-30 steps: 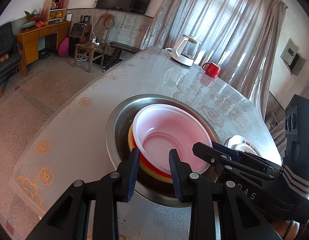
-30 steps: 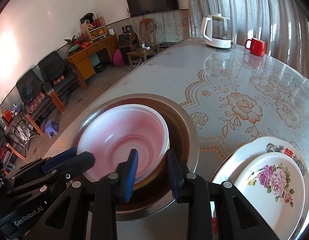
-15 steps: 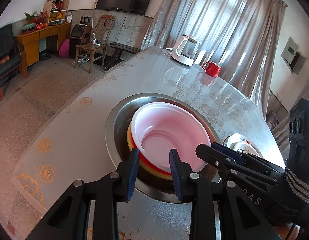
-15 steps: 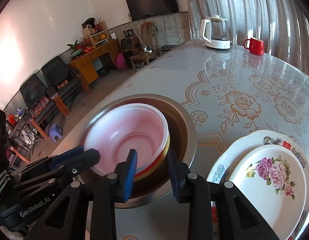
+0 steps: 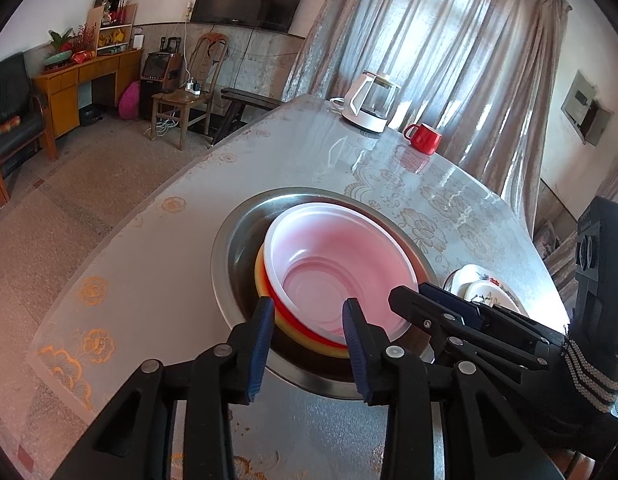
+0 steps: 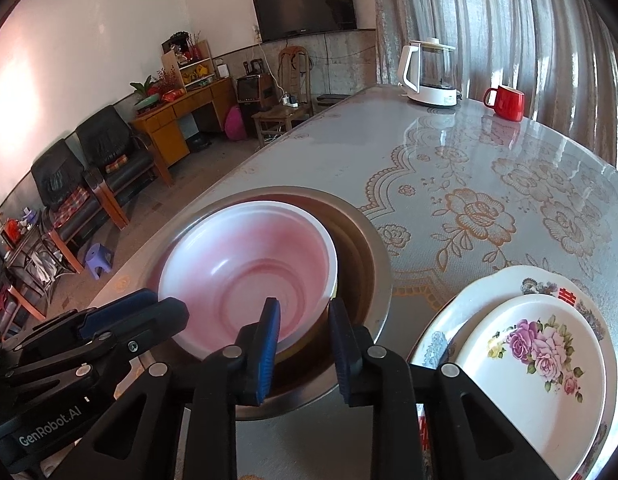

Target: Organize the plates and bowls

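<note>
The left tongs (image 5: 309, 322) are opening and the right tongs (image 6: 303, 322) closing around the pink bowl (image 5: 337, 270) rim inside the steel basin (image 5: 237, 248); neither grips, so it may slip or drag the nested bowls beneath.

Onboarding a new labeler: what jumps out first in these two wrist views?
The white bowl, pink-tinted inside, stacked on red and yellow bowls in a steel basin on the table's near edge, sits dead centre. Both grippers flank its near rim, left gripper opening, right gripper closing around that rim. To the right sits a rose-patterned plate on a larger plate.
</note>
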